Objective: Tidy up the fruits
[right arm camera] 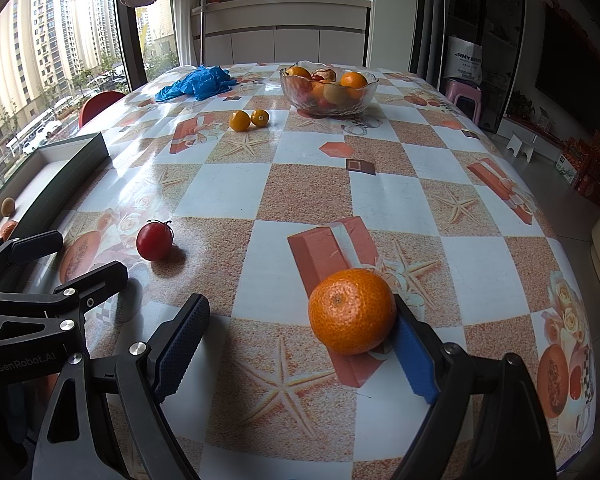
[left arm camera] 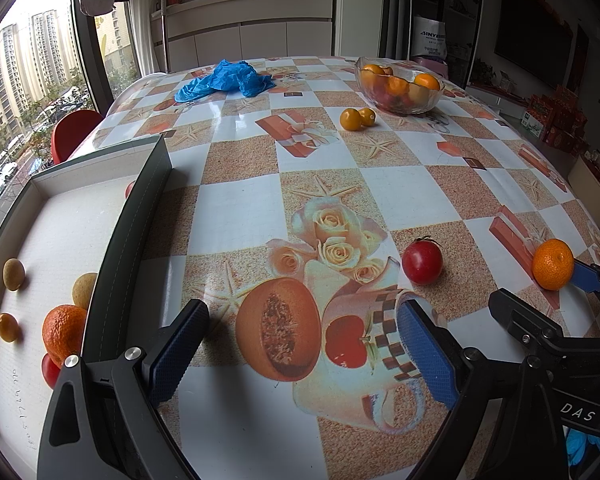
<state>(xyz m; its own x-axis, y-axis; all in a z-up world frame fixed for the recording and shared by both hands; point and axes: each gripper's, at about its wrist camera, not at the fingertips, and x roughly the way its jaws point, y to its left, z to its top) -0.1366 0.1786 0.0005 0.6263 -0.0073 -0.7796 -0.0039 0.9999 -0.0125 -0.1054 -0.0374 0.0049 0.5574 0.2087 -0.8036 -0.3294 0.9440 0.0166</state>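
Observation:
My left gripper [left arm camera: 300,344] is open and empty above the patterned tablecloth, just right of a grey-walled white tray [left arm camera: 148,204] that holds an orange [left arm camera: 62,332], a red tomato, and several small yellowish fruits. A red tomato [left arm camera: 422,260] lies ahead of it on the table. My right gripper [right arm camera: 300,340] is open; an orange mandarin [right arm camera: 352,311] sits on the table against its right finger [right arm camera: 414,356], with the left finger apart from it. The mandarin shows in the left wrist view [left arm camera: 553,264] too. The tomato [right arm camera: 154,243] lies left of the right gripper.
A glass bowl [right arm camera: 328,90] of oranges and other fruit stands at the far side. Two small yellow fruits [right arm camera: 249,119] lie in front of it. A crumpled blue bag [right arm camera: 196,82] lies far left. A red chair [left arm camera: 74,134] stands beyond the left table edge.

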